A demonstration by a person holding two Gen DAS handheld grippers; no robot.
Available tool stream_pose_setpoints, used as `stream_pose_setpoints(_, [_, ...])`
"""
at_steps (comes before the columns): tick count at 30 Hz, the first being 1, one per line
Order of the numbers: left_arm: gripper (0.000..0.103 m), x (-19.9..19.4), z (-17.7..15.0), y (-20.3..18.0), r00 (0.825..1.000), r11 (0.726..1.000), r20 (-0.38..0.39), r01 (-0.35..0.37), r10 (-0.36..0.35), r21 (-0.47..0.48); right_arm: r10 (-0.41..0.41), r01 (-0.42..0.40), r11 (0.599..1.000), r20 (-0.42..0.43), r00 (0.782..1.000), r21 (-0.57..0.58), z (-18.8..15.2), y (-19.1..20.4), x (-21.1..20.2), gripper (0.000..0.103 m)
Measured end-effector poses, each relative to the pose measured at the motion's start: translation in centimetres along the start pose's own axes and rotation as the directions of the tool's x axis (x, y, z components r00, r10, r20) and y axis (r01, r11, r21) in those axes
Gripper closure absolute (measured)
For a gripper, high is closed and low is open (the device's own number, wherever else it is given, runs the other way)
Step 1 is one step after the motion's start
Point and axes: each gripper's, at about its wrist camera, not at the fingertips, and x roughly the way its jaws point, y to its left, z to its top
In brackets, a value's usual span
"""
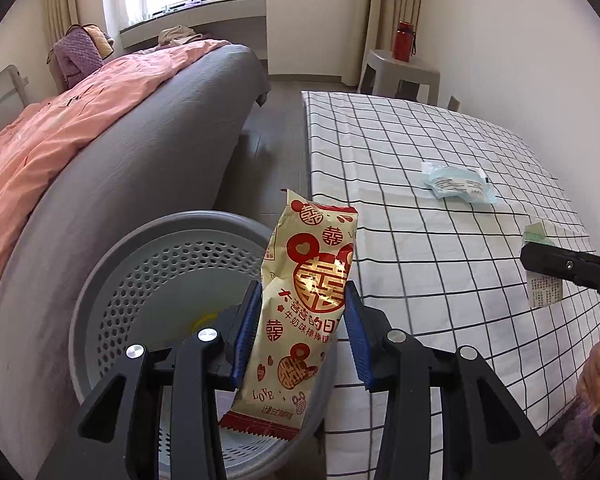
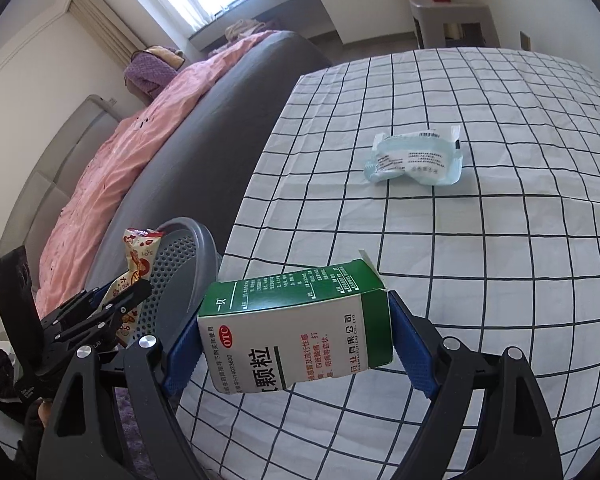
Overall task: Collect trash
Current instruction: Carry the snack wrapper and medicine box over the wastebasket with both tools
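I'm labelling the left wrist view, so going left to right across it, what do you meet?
Pink quilt → grey perforated basket → snack wrapper held in the left gripper → pale blue packet on the checked cloth → right gripper's black finger.

Wrapper [image 1: 304,312]: "LOVE"; box [image 2: 296,328]: "OTC"

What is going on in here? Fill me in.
A person is clearing trash off the checked tablecloth with two tools. The left hand-held gripper grips a red and cream snack wrapper above the grey perforated bin. The right hand-held gripper is clamped on a green and white medicine box above the table. A pale blue packet still lies on the cloth.
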Motion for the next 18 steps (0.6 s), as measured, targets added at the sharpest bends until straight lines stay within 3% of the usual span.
stream_pose_setpoints(8, [0.063,-0.3,-0.8,4.5,0.999,0.998,-0.016,-0.040,0.039,-0.058,0.029,-0.028,0.999,-0.054,0.998,0.027,2.5,3.4,1.1,0.022])
stream_pose_setpoints(18, [0.063,-1.1,-2.2,9.0,0.995,0.985,-0.002,-0.097,0.098,-0.144,-0.020,0.012,0.993,-0.067,0.998,-0.117,3.1,9.8,4.0,0.022])
